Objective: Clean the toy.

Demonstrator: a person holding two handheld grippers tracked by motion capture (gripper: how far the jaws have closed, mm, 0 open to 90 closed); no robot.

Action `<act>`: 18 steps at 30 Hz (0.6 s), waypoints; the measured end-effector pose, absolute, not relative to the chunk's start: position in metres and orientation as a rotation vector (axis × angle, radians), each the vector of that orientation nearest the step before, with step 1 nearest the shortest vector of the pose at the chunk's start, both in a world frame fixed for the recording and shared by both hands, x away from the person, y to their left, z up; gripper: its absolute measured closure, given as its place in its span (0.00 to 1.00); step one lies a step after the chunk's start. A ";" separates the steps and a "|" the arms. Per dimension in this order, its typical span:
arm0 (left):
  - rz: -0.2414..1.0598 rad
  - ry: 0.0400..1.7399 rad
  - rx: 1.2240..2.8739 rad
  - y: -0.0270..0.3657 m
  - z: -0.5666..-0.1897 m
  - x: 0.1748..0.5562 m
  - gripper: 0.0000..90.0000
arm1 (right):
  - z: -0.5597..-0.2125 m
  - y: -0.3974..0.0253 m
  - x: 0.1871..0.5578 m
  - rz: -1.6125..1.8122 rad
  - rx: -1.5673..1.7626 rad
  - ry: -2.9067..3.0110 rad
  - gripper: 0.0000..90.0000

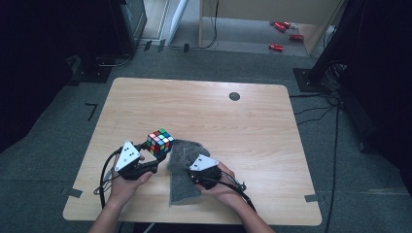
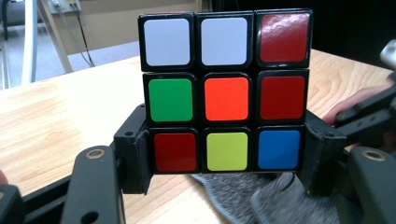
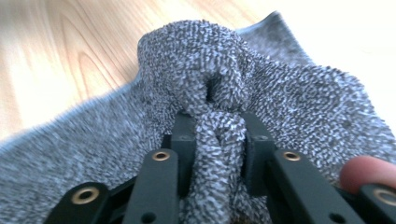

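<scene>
1. Left gripper (image 1: 151,158): held in the person's left hand (image 1: 125,183) at the near left of the desk (image 1: 252,131); its fingers (image 2: 133,156) are clenched on the lower row of a puzzle cube (image 1: 160,141), one on each side.
2. Puzzle cube (image 2: 226,93): raised clear of the desk surface, above the near left part. The face turned to the left gripper view reads white, white, red; green, orange, red; red, yellow, blue.
3. Right gripper (image 1: 190,171): held in the person's right hand (image 1: 224,187), just beside the left gripper; its fingers (image 3: 184,140) pinch a bunched fold of a grey cloth (image 3: 224,93).
4. Grey cloth (image 1: 182,170): lies on the desk between the two hands, its far edge just under the cube, its near end toward the desk's front edge.
5. Background: red items (image 1: 283,34) lie on the floor beyond the desk.
</scene>
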State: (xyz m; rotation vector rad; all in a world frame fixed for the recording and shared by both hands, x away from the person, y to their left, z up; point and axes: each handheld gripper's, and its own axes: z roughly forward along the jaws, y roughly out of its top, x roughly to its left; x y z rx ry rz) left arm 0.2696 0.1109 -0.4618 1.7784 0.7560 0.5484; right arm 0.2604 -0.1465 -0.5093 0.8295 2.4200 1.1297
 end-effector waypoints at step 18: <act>0.552 0.622 1.912 0.068 -0.475 0.255 0.39 | -0.406 -0.203 0.227 1.427 0.911 2.037 0.85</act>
